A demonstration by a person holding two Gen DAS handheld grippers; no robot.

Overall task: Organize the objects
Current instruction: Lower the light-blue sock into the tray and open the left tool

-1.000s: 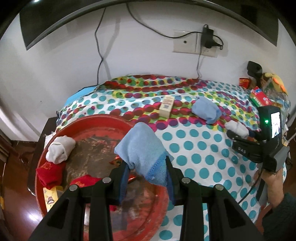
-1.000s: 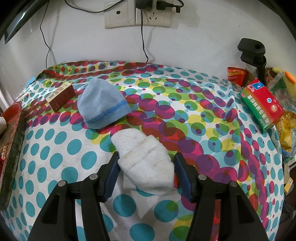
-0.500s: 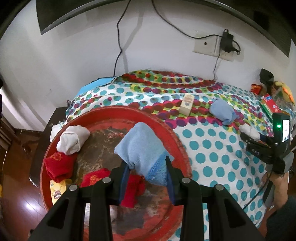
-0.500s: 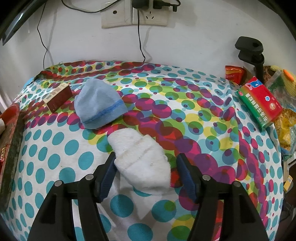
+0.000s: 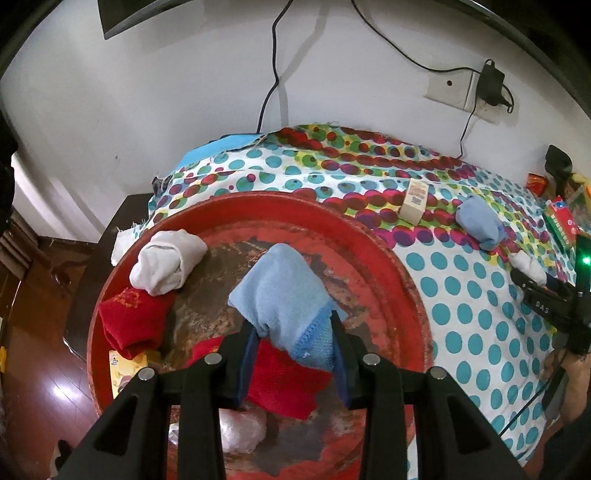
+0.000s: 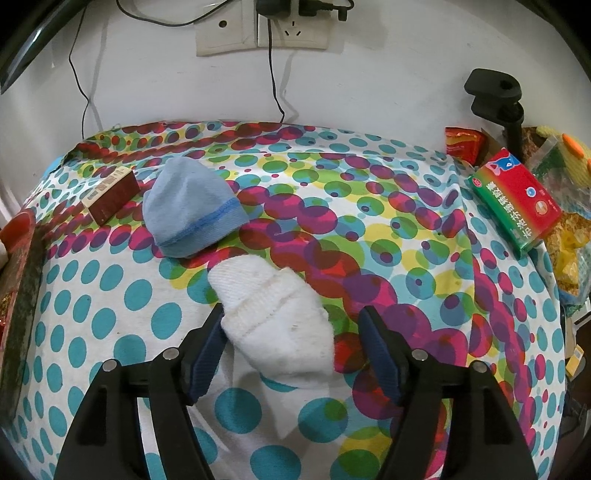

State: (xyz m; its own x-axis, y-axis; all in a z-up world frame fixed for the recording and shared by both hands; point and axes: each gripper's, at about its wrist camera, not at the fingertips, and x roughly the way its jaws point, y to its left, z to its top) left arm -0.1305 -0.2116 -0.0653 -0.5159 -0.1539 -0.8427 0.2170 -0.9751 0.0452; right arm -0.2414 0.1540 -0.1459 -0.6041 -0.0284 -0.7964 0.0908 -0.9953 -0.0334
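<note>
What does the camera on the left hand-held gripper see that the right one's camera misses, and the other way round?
Only the left view shows the inside of the red tray, with a white sock bundle and red socks, and the blue sock pinched in the left hand-held gripper.

Only the right view shows the wall socket's second plug and the green-and-red box in full.

Both show the dotted cloth, the loose blue sock, the small box and the white sock.

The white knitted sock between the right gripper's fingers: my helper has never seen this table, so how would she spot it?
On the polka-dot tablecloth, look in front of the wall socket, just below the light blue knitted sock. The white knitted sock lies flat between the opening jaws of the right gripper. It is the only white item on the cloth.
</note>
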